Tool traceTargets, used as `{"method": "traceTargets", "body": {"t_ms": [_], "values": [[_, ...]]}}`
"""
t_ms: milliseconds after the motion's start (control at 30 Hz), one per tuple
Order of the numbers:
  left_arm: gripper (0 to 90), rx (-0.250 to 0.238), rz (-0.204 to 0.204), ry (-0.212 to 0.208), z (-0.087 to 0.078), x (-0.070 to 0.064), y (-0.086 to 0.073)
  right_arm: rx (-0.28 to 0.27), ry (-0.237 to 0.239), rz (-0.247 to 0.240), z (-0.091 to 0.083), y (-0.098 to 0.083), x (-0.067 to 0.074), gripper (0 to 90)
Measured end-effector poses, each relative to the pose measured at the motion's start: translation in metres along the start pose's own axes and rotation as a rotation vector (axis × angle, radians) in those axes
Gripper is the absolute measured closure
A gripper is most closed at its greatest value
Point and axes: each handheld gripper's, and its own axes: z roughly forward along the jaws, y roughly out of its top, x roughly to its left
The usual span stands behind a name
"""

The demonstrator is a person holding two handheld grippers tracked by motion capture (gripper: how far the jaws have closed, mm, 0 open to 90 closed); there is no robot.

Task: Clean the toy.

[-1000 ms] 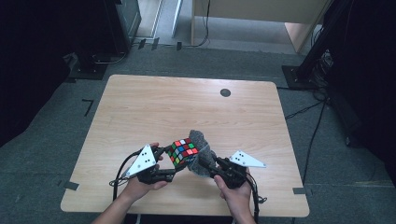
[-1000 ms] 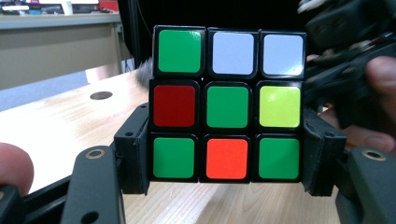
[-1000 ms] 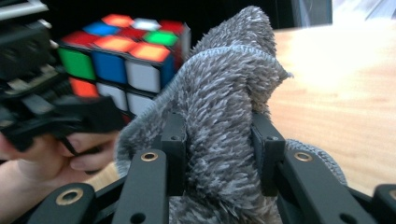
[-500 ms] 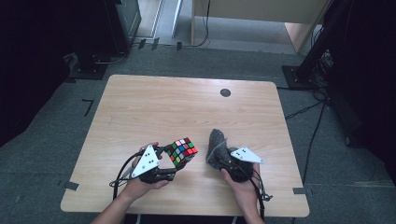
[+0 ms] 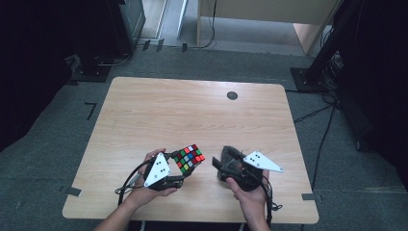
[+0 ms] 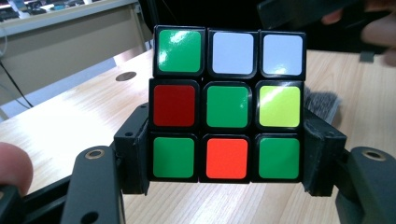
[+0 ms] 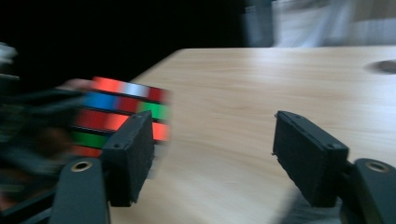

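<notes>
Light wooden table (image 5: 159, 110) on grey carpet; multicoloured plastic puzzle cube (image 5: 188, 159) clamped in the left gripper (image 5: 177, 168) near the table's front edge; right gripper (image 5: 225, 160) just right of the cube, jaws just opened, nothing between them; crumpled grey cloth (image 5: 230, 166) seen beneath it.

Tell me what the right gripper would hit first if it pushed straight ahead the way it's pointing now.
Probably nothing soon: between the right gripper's open, empty jaws lies bare table. The Rubik's cube sits off to its left, though blur makes depth uncertain.

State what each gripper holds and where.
Left gripper clamps the puzzle cube by its bottom layer's opposite sides. Right gripper, just opening, holds nothing.
</notes>
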Motion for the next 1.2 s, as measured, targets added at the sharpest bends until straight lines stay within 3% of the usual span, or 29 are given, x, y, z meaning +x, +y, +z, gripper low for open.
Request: {"method": "traceTargets", "body": {"t_ms": [67,133,333,400,467,533,767,933,1200], "values": [[33.9,0.006,0.026,0.003,0.002,-0.005,-0.001,0.014,0.078,0.031,0.006,-0.001,0.009,23.3],[33.8,0.006,0.053,-0.002,0.004,-0.009,-0.001,0.041,0.116,0.061,0.012,-0.004,0.015,19.9],[33.8,-0.032,0.094,-0.031,0.005,-0.021,0.000,0.121,0.143,0.151,0.024,-0.012,0.017,20.7],[33.8,-0.041,0.105,-0.042,0.005,-0.024,0.002,0.137,0.142,0.177,0.026,-0.013,0.016,24.1],[33.8,-0.034,0.110,-0.036,0.007,-0.027,0.002,0.139,0.153,0.198,0.026,-0.014,0.016,33.4],[33.6,-0.026,0.105,-0.041,0.008,-0.027,0.001,0.139,0.131,0.188,0.024,-0.014,0.019,34.2],[30.9,0.010,0.143,-0.008,0.012,-0.033,0.001,0.180,0.019,0.104,0.027,-0.017,0.032,34.4],[30.8,0.005,0.150,0.000,0.012,-0.036,0.008,0.200,-0.007,0.059,0.029,-0.018,0.039,34.4],[33.4,0.025,0.126,-0.012,0.012,-0.034,0.009,0.204,-0.017,0.048,0.032,-0.021,0.039,34.2]]}}
